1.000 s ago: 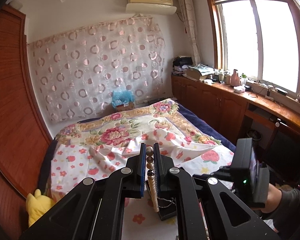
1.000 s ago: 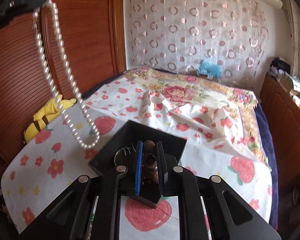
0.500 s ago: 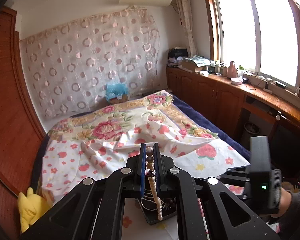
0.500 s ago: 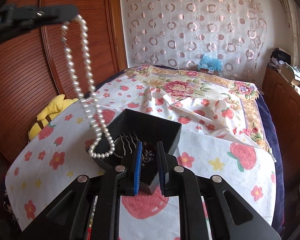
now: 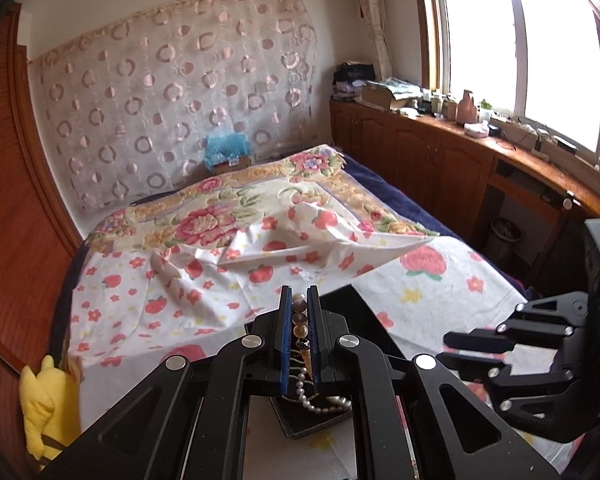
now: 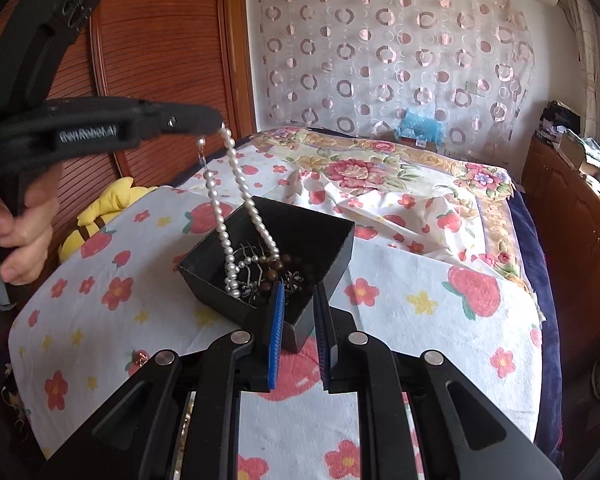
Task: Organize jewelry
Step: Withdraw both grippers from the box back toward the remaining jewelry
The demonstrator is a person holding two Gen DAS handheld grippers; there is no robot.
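Observation:
A black open box [image 6: 332, 236] sits on the floral sheet and holds dark wooden beads [image 6: 288, 266], a metal hair comb and other small pieces. My left gripper [image 5: 299, 300] is shut on a white pearl necklace [image 6: 240, 184] and holds it above the box; the necklace's lower loop rests inside the box [image 5: 320, 406]. In the right wrist view the left gripper [image 6: 216, 122] comes in from the upper left. My right gripper [image 6: 298, 300] is narrowly open and empty, its tips at the box's near corner. It also shows at the right of the left wrist view [image 5: 460, 346].
The bed [image 6: 440, 280] with its strawberry-and-flower sheet fills the middle. A yellow plush toy [image 6: 108, 208] lies at the bed's left edge beside the wooden wardrobe [image 6: 156, 52]. Wooden cabinets [image 5: 440, 160] under the window run along the right.
My left gripper has lowered the pearl necklace and moved it over the box, so its lower loop now lies inside. My right gripper has opened slightly.

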